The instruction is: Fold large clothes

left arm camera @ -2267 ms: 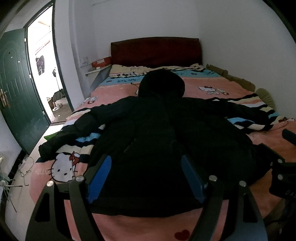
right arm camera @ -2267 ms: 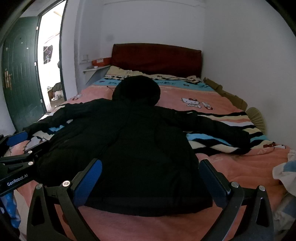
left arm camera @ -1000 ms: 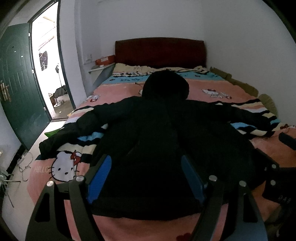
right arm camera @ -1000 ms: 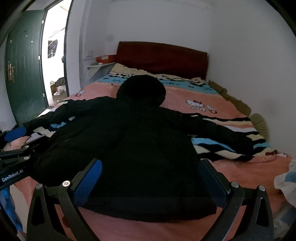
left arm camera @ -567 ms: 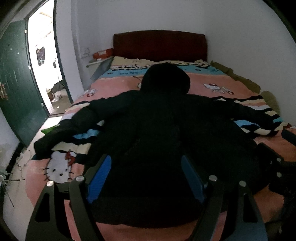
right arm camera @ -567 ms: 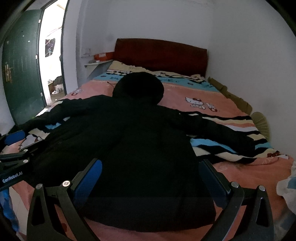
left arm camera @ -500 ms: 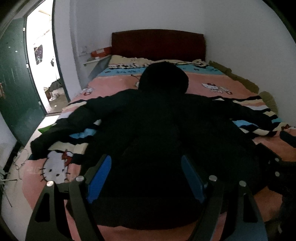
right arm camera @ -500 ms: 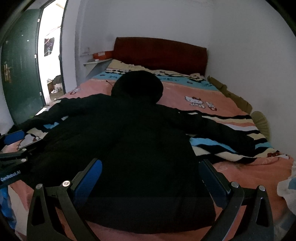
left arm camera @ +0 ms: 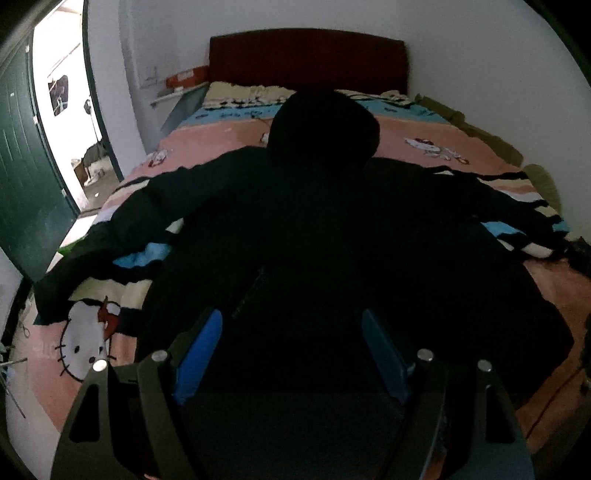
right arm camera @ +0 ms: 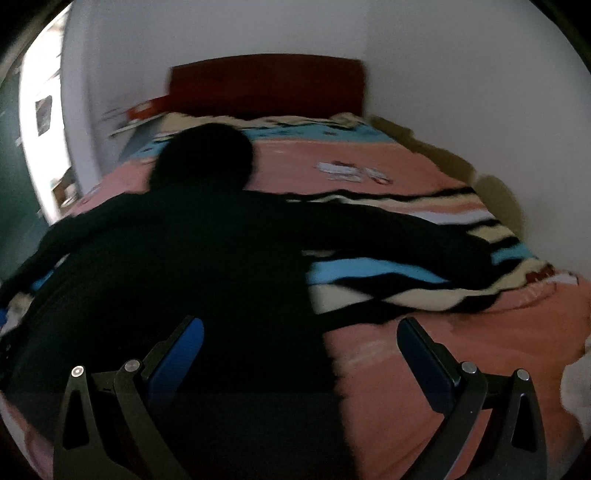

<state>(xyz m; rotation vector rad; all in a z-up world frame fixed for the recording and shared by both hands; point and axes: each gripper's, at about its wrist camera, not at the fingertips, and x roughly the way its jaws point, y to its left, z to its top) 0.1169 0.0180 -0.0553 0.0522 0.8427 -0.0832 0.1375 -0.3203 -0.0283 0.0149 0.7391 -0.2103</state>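
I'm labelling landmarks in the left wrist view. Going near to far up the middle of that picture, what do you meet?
left gripper, jaws open → black coat body → its hood → cream and blue bedding → dark red headboard → white wall.

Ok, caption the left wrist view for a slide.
Open left gripper above a black hooded coat spread flat, sleeves out, on a cartoon-print bed.

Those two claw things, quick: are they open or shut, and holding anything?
Left gripper: open, holding nothing, above the black coat.
Right gripper: open, holding nothing.
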